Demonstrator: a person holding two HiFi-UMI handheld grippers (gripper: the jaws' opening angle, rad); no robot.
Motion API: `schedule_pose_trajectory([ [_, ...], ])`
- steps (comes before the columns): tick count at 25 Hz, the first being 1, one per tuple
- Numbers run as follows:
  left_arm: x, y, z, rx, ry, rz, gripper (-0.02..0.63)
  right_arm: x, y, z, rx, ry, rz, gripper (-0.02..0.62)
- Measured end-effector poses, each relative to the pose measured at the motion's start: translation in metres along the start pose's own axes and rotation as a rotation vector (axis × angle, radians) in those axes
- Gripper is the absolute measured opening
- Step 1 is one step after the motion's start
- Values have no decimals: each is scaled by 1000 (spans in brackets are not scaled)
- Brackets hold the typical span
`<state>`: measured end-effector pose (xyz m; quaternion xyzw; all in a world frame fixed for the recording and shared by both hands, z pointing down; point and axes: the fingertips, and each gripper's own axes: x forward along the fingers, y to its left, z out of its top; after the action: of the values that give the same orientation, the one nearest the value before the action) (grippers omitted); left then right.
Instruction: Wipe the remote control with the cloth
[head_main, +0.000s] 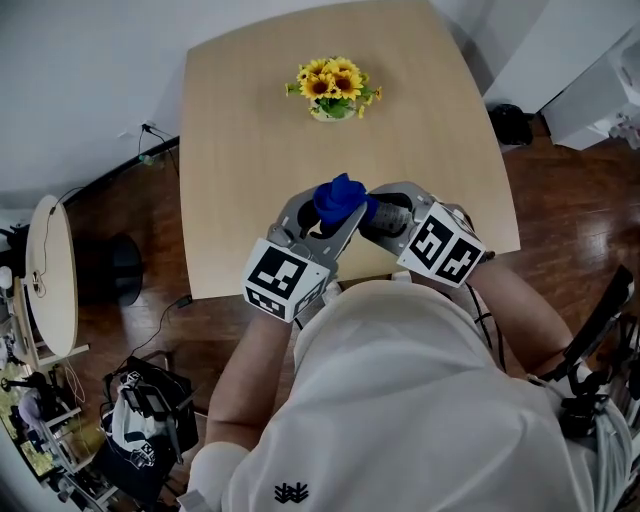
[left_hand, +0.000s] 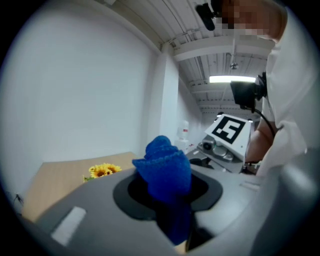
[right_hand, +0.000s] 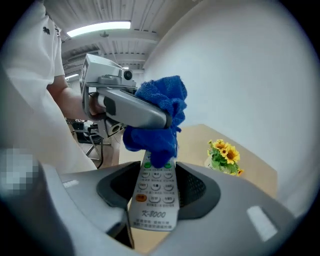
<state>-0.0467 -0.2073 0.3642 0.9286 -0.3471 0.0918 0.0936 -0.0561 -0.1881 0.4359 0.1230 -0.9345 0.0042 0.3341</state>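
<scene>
Blue cloth (left_hand: 162, 160) on the remote (right_hand: 152, 215)
My left tongs (left_hand: 167, 195) pinch the soft, floppy cloth. My right tongs (right_hand: 154, 182) clamp the light, stiff, slick remote near its lower end, and the cloth touches its far end.

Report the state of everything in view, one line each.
Left hand-held gripper: shut on blue cloth.
Right hand-held gripper: shut on remote control.
Blue cloth: bunched, against the remote control's far end.
Remote control: gripped, buttons up.
Sunflower pot: upright on table.
</scene>
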Motion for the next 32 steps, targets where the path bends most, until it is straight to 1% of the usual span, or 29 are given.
schedule_pose_trajectory([
  [8,-27,42,-5,0,11,115,143,-7,-2,-9,39,-4,0,218],
  [11,-35,51,-8,-4,11,137,143,-6,-2,-10,41,0,-4,218],
  [15,-39,52,-3,-8,-9,145,143,-5,-3,-12,44,8,-7,218],
  [17,-39,47,4,-9,-27,133,141,-4,-4,-11,44,9,-7,218],
  [19,-36,36,12,-7,-45,103,141,-2,-3,-9,43,10,-5,218],
  [23,-20,2,22,-21,-69,5,143,2,2,-4,27,8,8,218],
  [26,-3,-24,21,-33,-62,-72,143,5,4,4,-5,10,13,218],
  [28,6,-38,19,-37,-51,-114,143,7,7,7,-9,4,22,218],
  [30,11,-46,15,-28,-41,-134,141,9,11,10,-10,-2,28,218],
  [32,12,-47,9,-13,-28,-130,143,9,14,10,-10,-4,31,218],
])
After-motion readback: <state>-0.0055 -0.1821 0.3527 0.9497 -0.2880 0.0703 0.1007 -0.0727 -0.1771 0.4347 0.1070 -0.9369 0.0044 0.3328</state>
